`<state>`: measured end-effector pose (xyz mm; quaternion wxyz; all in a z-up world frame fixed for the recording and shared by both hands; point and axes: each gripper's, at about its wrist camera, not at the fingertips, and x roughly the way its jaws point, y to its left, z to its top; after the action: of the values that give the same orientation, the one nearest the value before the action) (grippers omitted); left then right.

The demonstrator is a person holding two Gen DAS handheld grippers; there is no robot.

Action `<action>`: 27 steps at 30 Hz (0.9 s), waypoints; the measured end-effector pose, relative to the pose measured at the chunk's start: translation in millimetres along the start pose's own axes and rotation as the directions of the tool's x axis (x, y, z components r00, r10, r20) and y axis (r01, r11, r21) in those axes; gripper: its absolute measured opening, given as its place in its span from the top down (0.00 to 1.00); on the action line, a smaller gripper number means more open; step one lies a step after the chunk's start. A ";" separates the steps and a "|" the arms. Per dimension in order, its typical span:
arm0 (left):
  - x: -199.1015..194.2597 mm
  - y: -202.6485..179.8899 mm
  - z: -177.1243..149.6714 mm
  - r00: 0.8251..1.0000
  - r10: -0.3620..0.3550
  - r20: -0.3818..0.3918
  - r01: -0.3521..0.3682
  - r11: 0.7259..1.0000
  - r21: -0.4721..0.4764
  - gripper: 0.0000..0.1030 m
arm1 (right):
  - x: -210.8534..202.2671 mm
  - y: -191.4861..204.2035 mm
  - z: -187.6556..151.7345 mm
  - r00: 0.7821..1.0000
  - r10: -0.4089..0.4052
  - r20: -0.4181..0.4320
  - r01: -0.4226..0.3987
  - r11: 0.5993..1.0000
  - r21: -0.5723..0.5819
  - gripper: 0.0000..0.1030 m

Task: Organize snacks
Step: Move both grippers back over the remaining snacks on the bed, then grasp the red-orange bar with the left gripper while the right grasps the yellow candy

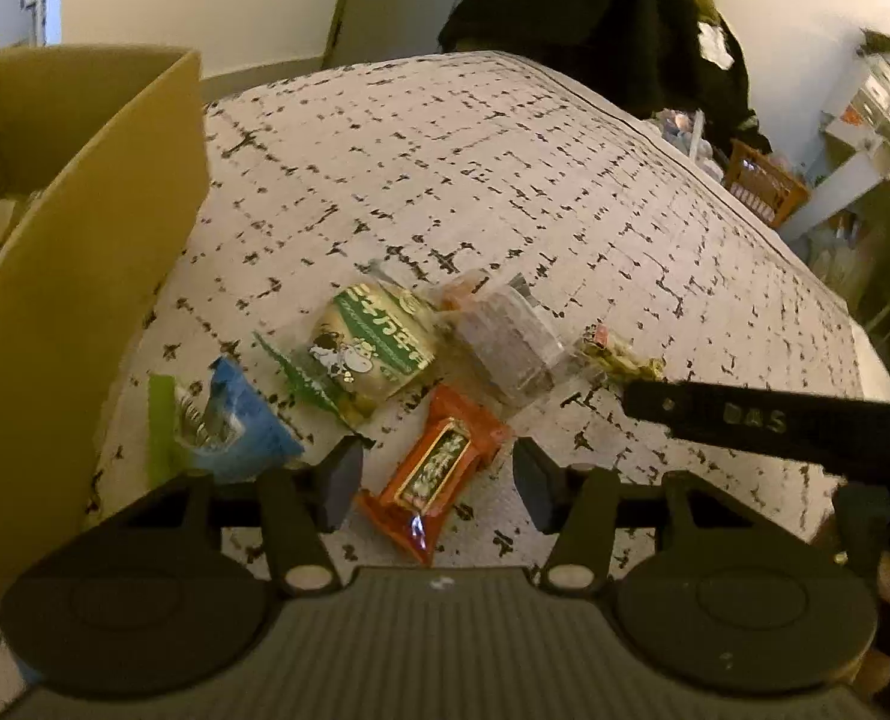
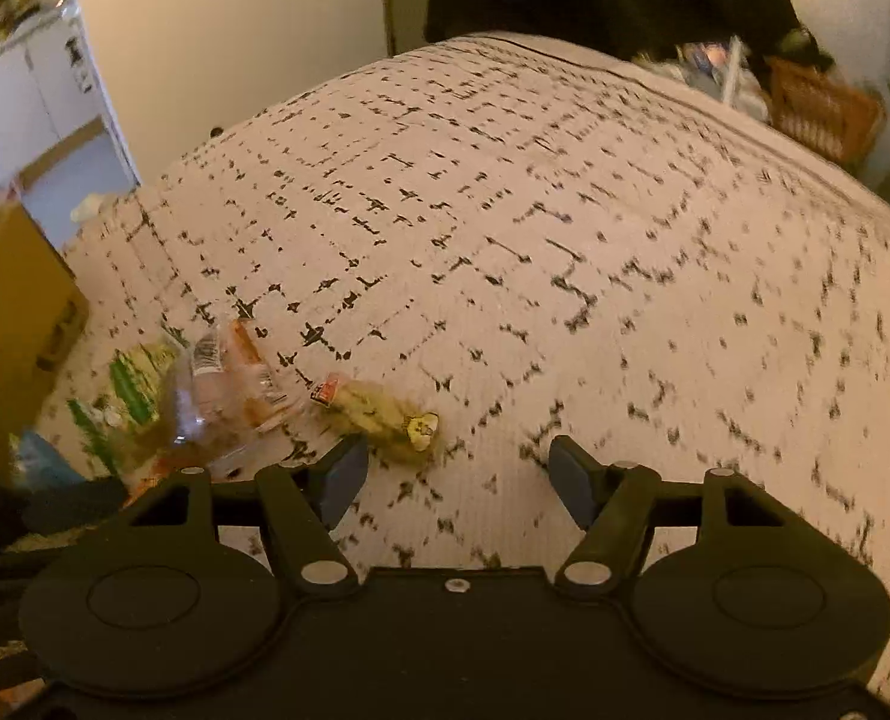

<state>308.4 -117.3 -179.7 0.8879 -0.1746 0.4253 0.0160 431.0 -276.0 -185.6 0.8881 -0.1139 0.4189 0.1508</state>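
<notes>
Your patterned bed (image 1: 505, 168) carried the cardboard box (image 1: 84, 276) at its left edge, and the snacks lay clustered just beside it. Your left claw (image 1: 438, 474) stood apart, straddling the orange packet (image 1: 438, 468) without pressing it. Your right claw (image 2: 457, 474) stood apart too, empty, near the small yellow packet (image 2: 384, 414).

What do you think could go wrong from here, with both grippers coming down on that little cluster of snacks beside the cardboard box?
1. The left gripper straddles the orange packet, whose far end lies close to the green-and-white pack and the clear-wrapped bar; closing may nudge them.
2. The small yellow snack sits off-centre, near the right gripper's left finger, so it may get pushed aside.
3. The grippers work close together and may collide.
</notes>
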 end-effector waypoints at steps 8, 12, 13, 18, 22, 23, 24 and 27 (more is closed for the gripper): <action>6.3 -3.9 1.6 1.000 0.026 0.003 -0.026 0.999 0.043 0.64 | 11.3 7.8 9.4 0.999 -0.028 0.044 0.030 0.999 -0.043 0.31; 5.1 4.4 6.1 0.999 0.019 -0.025 -0.018 0.999 0.034 0.73 | 15.5 12.0 13.4 0.998 -0.025 0.059 0.028 0.999 -0.047 0.36; 4.7 5.2 7.0 0.999 0.017 -0.032 -0.016 0.999 0.032 0.73 | 15.1 13.6 13.4 0.998 -0.009 0.058 0.012 0.998 -0.059 0.42; 0.4 7.4 4.9 0.999 0.019 -0.044 -0.018 1.000 0.013 0.78 | 2.7 14.0 18.7 1.000 0.023 -0.009 -0.024 0.997 -0.074 0.82; -8.5 10.0 5.1 0.998 0.007 -0.056 -0.007 1.000 -0.013 0.80 | -17.4 16.2 15.7 1.000 0.017 -0.017 -0.018 0.998 -0.061 0.82; -12.2 9.8 5.1 0.999 0.006 -0.052 -0.006 1.000 -0.014 0.80 | -24.0 17.6 15.8 1.000 0.023 -0.015 -0.024 0.998 -0.056 0.82; -16.4 9.9 4.9 0.999 0.002 -0.047 -0.003 1.000 -0.019 0.80 | -29.8 19.1 16.5 1.000 0.026 -0.010 -0.027 0.998 -0.054 0.82; -31.2 9.0 5.4 1.000 -0.017 -0.025 0.017 0.999 -0.028 0.80 | -48.1 24.5 21.7 1.000 0.028 0.010 -0.027 0.998 -0.051 0.82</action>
<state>291.0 -103.4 -155.6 0.8801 -0.1906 0.4347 0.0120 408.5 -254.5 -136.5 0.8850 -0.1297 0.4120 0.1742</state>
